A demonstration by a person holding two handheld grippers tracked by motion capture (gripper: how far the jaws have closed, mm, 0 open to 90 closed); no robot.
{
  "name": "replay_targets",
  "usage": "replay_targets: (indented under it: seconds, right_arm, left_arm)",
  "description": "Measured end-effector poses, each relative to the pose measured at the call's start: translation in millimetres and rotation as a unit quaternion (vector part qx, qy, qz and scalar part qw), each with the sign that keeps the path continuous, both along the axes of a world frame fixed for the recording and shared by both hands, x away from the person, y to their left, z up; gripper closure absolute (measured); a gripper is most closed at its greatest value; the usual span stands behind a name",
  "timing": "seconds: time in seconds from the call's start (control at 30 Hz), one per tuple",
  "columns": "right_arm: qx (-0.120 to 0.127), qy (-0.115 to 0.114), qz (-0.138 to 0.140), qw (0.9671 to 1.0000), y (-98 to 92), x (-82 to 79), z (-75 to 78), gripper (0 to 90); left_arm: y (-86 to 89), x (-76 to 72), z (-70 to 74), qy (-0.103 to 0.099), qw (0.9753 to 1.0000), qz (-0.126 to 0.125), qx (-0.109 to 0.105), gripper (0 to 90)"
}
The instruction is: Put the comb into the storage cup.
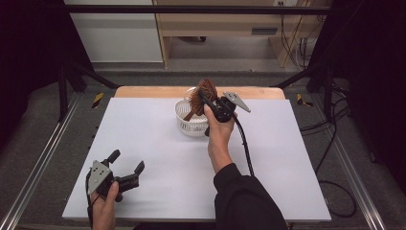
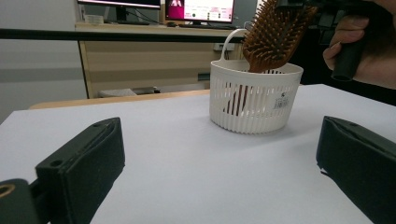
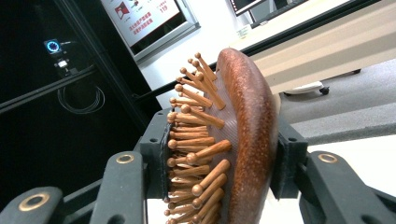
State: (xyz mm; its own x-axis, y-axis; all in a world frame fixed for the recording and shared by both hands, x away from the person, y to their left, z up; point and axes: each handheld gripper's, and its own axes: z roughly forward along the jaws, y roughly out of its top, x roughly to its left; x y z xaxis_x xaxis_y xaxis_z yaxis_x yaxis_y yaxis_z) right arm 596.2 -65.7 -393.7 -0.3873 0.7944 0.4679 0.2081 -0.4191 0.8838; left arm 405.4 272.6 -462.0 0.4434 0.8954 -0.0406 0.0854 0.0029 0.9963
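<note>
Holding the brush [image 1: 204,92] head clamped in my right gripper [image 1: 209,101], handle down inside the basket [image 1: 187,125] at the table's far middle. Left gripper [image 1: 127,164] idles, jaws spread. Next, I judge: lower, then release.

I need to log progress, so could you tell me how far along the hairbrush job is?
Done: the right gripper is shut on the hairbrush head. In hand: its handle end sits inside the white basket. Left: whether it goes in or out, I cannot tell. The left gripper waits open.
</note>
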Motion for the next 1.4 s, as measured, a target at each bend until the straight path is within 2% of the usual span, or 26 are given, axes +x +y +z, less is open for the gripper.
replay_targets:
  seconds: [0.4, 1.0, 1.4]
  right_arm:
    - [0.002, 0.002, -0.002, 1.0, 2.5, 0.9, -4.0, 50.9]
    - [0.001, 0.008, 0.01, 0.9999, -4.8, 2.6, -5.8, 49.8]
    - [-0.018, 0.015, 0.027, 0.9994, -15.1, 6.3, -5.9, 47.7]
  left_arm:
    - [-0.7, 0.0, -0.1, 0.0, 1.0, -0.001, -0.001, 1.0]
    - [-1.8, 0.2, -0.3, 0.001, 1.0, -0.005, 0.003, 1.0]
    - [-1.7, 0.3, -0.3, 0.001, 1.0, -0.005, 0.003, 1.0]
